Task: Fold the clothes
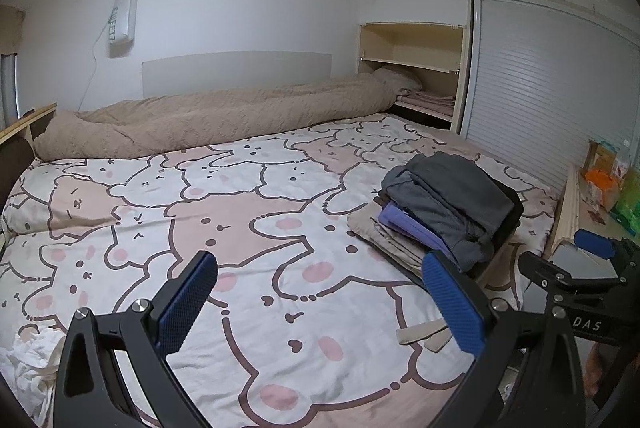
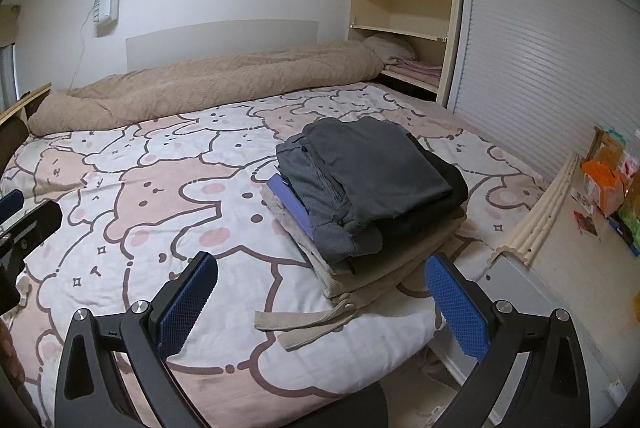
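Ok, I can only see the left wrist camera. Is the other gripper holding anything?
Observer: No. The right gripper is open, with nothing between its fingers.
Operator: What's right at the bottom of the pile?
Observer: A beige garment. It has a small round snap at its near corner.
Operator: And the beige strip I see lying on the bed?
Observer: That is a strap. It comes out from the corner with the snap and lies flat on the bear sheet.
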Demonstrator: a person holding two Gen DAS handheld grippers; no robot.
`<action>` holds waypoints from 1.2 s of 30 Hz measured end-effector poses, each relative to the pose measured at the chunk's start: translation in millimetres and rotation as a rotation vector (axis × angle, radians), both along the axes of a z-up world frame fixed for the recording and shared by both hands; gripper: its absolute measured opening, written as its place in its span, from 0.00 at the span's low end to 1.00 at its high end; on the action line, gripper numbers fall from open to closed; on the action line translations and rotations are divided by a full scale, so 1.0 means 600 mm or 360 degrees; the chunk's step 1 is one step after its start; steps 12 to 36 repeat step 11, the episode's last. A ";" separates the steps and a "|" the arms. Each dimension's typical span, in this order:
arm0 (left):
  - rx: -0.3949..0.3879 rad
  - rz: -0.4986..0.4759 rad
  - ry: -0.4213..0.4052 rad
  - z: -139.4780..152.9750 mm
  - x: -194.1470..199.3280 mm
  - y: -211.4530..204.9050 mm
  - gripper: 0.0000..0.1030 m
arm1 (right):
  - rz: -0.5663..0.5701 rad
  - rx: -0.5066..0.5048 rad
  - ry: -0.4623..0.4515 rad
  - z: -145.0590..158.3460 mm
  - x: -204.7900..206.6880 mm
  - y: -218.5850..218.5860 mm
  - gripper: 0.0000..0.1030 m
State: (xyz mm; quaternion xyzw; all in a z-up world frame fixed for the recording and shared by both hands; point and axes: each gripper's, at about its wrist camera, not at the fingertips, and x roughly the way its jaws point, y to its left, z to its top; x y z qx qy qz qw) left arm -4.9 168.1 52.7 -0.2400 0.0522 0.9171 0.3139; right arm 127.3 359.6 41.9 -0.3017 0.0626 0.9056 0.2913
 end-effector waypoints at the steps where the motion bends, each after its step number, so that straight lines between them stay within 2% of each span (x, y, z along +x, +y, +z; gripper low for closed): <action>1: 0.0000 0.0003 -0.0002 0.000 0.000 -0.001 1.00 | 0.0007 0.0006 -0.0003 0.001 -0.001 -0.002 1.00; 36: 0.0002 -0.0002 0.0006 -0.001 0.007 0.000 1.00 | 0.0022 0.0028 -0.0024 0.001 -0.004 -0.004 1.00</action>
